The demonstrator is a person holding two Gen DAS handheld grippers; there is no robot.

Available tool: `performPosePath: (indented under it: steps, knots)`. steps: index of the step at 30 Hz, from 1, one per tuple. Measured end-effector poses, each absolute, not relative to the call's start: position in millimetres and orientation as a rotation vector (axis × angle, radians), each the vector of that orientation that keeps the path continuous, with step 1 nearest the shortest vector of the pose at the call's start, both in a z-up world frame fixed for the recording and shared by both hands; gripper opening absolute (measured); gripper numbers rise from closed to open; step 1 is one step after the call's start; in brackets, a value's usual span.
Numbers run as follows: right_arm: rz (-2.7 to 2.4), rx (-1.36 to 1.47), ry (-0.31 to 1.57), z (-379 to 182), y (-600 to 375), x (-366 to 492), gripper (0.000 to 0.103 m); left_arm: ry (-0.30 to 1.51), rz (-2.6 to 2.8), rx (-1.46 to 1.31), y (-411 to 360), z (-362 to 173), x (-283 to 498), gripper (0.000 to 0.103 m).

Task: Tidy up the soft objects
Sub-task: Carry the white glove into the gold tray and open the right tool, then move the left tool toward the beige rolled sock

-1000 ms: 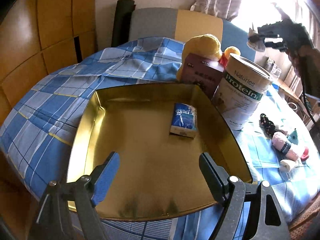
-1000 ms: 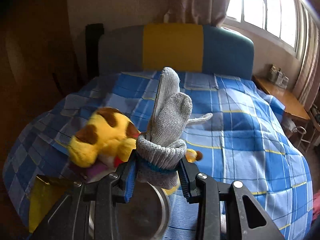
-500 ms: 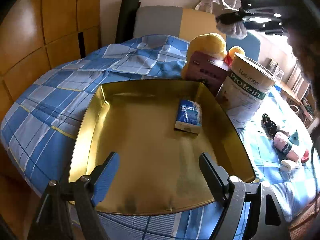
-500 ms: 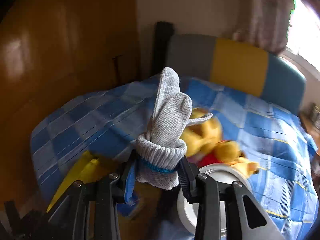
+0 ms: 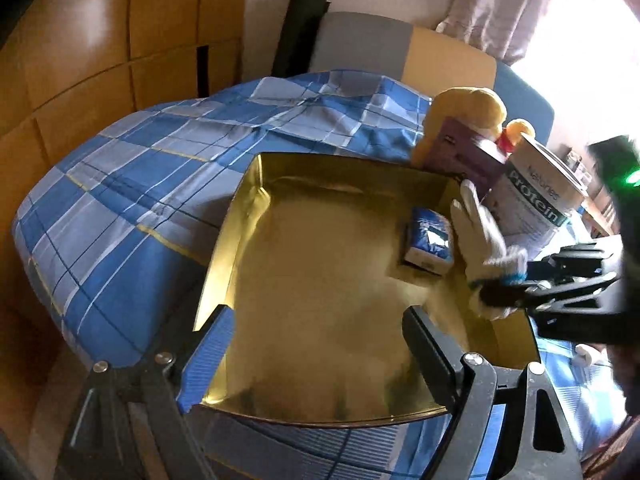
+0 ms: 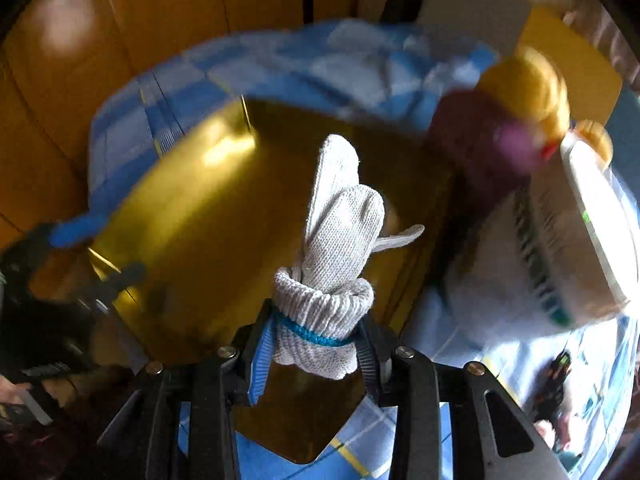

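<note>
So there's a bed with a blue-and-white checked cover [image 5: 168, 168], and sitting on it is a big shallow gold metal tray [image 5: 320, 280] with a shiny inside. Just past the tray's far right corner stands a white cylindrical protein powder tin [image 5: 536, 200], with a dark purple cardboard box [image 5: 464, 156] leaning beside it and a yellow plush toy [image 5: 468, 108] poking up behind both. Inside the tray, near its right wall, lies a small blue-and-white packet [image 5: 428, 240].

The right claw [image 6: 316, 344] is pinching a light grey knitted work glove with a blue band at the cuff [image 6: 340, 240]. It's clamped on the bunched cuff, and the glove's fingers stick out ahead of the claw, over the gold tray floor. From the left wrist view you can see the same glove [image 5: 480, 240] coming in from the right edge, above the tray's right side and right next to the blue packet, can't tell if it's actually touching it.

The left claw [image 5: 316, 336] is spread wide with nothing between its fingers, hanging over the near edge of the tray. Right wrist view is pretty blurry.
</note>
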State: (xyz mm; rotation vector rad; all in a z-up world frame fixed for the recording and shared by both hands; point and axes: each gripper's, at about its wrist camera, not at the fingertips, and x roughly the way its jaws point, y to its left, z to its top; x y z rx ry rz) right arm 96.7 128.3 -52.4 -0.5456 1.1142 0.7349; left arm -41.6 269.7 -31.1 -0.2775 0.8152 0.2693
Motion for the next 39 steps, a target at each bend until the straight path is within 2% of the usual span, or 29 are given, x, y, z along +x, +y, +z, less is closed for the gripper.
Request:
performPosePath:
  steps: [8,10,13,16,26,35,38,39]
  knots:
    - [0.659,-0.438,1.174,-82,127,117,0.044,0.817,0.29,-0.287,273,-32,-45,0.087]
    - [0.668,-0.413,1.16,-80,124,115,0.045,0.809,0.292,-0.29,274,-30,-46,0.094]
    - [0.66,-0.406,1.094,-66,117,104,0.06,0.803,0.289,-0.296,273,-29,-45,0.096]
    - [0.673,-0.37,1.014,-48,106,91,0.067,0.801,0.283,-0.281,270,-27,-45,0.096]
    - [0.468,-0.394,0.681,-12,52,46,0.069,0.757,0.221,-0.188,239,-12,-46,0.096]
    - [0.293,-0.195,0.766,-16,-46,62,0.069,0.747,0.136,-0.085,197,-4,-42,0.097]
    - [0.239,-0.093,0.777,-12,-86,68,0.081,0.741,0.106,-0.05,182,-2,-40,0.098]
    - [0.218,-0.066,0.772,-9,-100,69,0.082,0.737,0.091,-0.038,176,-1,-39,0.098]
